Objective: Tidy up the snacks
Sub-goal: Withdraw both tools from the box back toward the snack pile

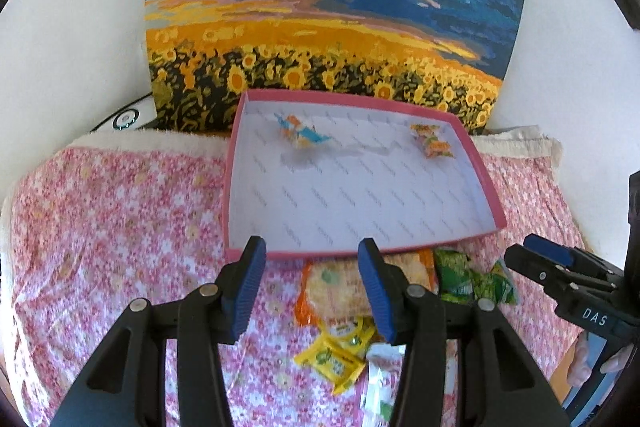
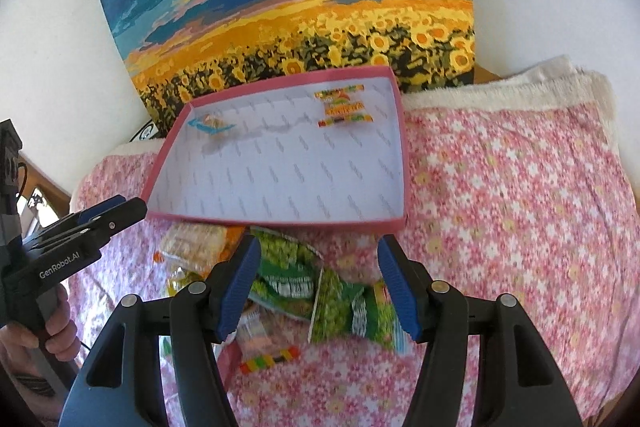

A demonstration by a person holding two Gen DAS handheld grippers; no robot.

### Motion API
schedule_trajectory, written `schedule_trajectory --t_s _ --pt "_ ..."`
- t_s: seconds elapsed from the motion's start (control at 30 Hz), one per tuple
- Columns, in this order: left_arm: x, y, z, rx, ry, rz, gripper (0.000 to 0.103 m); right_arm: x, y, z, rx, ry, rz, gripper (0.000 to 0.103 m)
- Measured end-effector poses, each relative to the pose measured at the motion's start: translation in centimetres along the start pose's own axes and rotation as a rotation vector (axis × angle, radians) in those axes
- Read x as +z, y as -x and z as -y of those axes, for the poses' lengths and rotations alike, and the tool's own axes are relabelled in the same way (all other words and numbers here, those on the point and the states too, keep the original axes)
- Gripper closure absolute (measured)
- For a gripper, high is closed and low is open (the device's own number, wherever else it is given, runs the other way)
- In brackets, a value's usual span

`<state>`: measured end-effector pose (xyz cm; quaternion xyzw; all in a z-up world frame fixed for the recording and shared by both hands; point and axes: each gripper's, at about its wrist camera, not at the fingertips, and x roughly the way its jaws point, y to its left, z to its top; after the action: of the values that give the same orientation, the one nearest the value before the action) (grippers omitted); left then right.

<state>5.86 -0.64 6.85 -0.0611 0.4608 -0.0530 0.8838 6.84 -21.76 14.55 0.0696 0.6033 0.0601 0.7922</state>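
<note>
Pink-rimmed box (image 1: 486, 195), white inside, is sitting on a pink flowered cloth (image 1: 120, 227) w/ a sunflower painting (image 1: 320, 7) leaning on the wall behind it. Two snacks are lying inside already, both at the far end: a blue-orange wrapper (image 1: 302, 133) in the far-left corner area & an orange-green wrapper (image 1: 434, 143) near the far-right corner, well apart from each other.

Rest of the snacks are lying in a loose pile on the cloth just in front of the box's near rim. An orange cracker pack (image 1: 332, 287) is sitting right at the rim; green packs (image 2: 292, 275) are lying beside it to the right, overlapping; yellow packets (image 1: 336, 355) are sitting nearer the camera; a small packet w/ a striped edge (image 2: 270, 359) is lying at the near side of the pile.

Left gripper (image 1: 312, 287) is hanging over the pile's left part, jaws spread, nothing btwn the blue pads, not touching any snack. Right gripper (image 2: 320, 283) is hanging over the green packs, jaws likewise spread & empty; packs are showing btwn the fingers but lying flat on the cloth below. Both are pointing steeply down, side by side. A hand (image 2: 52, 339) is gripping the left gripper's handle, seen in the right wrist view.
</note>
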Motion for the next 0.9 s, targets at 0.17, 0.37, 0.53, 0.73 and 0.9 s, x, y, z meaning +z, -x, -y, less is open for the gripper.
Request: schedule_trajectory --t_s 0.17,0.37,0.53,0.73,0.9 --pt "-1.2 -0.1 -0.3 0.001 0.009 -0.027 0.052 -1.1 0.3 0.2 -0.003 -0.009 -0.014 0.041" --pt "-2.4 -0.2 -0.5 0.0 0.016 -0.052 0.052 -1.8 0.6 0.3 -0.008 -0.022 -0.025 0.041" --pt "-3.3 -0.4 -0.7 0.007 0.02 -0.075 0.052 -2.2 0.8 0.3 -0.013 -0.031 -0.035 0.041" --pt "-4.2 -1.0 -1.0 0.009 0.027 -0.114 0.052 -3.1 1.0 0.0 -0.021 -0.012 -0.043 0.041" --pt "-4.9 -1.4 -0.7 -0.014 0.023 -0.142 0.052 -3.8 0.8 -0.2 -0.025 -0.001 -0.054 0.041"
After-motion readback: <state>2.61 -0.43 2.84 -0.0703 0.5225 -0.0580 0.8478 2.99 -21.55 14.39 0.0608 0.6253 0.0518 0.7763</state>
